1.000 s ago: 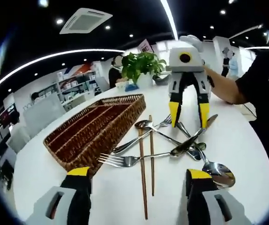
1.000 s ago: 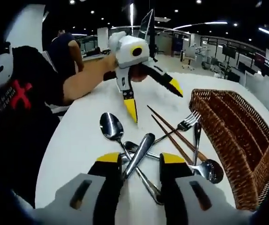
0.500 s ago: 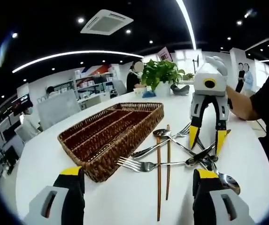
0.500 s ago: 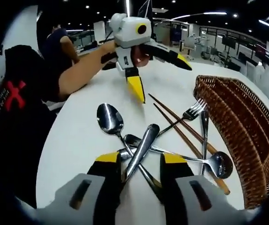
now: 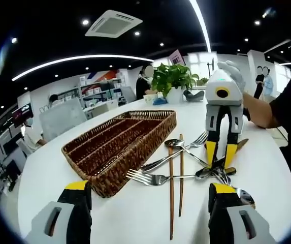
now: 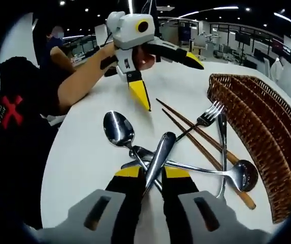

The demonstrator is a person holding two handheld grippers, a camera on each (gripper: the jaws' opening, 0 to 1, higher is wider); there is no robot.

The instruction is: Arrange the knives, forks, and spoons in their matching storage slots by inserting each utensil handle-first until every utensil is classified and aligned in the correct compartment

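Observation:
A heap of cutlery lies on the white table [image 5: 43,173] beside a brown wicker tray [image 5: 120,142] with long slots. In the heap are a fork [image 5: 148,177], spoons [image 5: 173,143] and two wooden chopsticks [image 5: 171,193]. My right gripper [image 6: 154,172] is shut on a silver knife [image 6: 161,152]; its thick round handle end points away from me. From the left gripper view, the right gripper [image 5: 220,155] stands upright over the heap, pinching that knife [image 5: 206,172]. My left gripper [image 5: 150,189] is open and empty above the table, short of the heap. In the right gripper view the left gripper [image 6: 169,79] hovers beyond the cutlery.
The wicker tray [image 6: 267,122] lies right of the heap, with a spoon [image 6: 117,129], a fork [image 6: 208,117] and chopsticks [image 6: 201,137] in between. A potted plant [image 5: 170,76] stands at the table's far edge. A person's arm [image 6: 79,76] reaches in from the left.
The right gripper's jaws have narrowed from a loose straddle and now pinch the knife. The left gripper has stayed open, hovering near the same spot.

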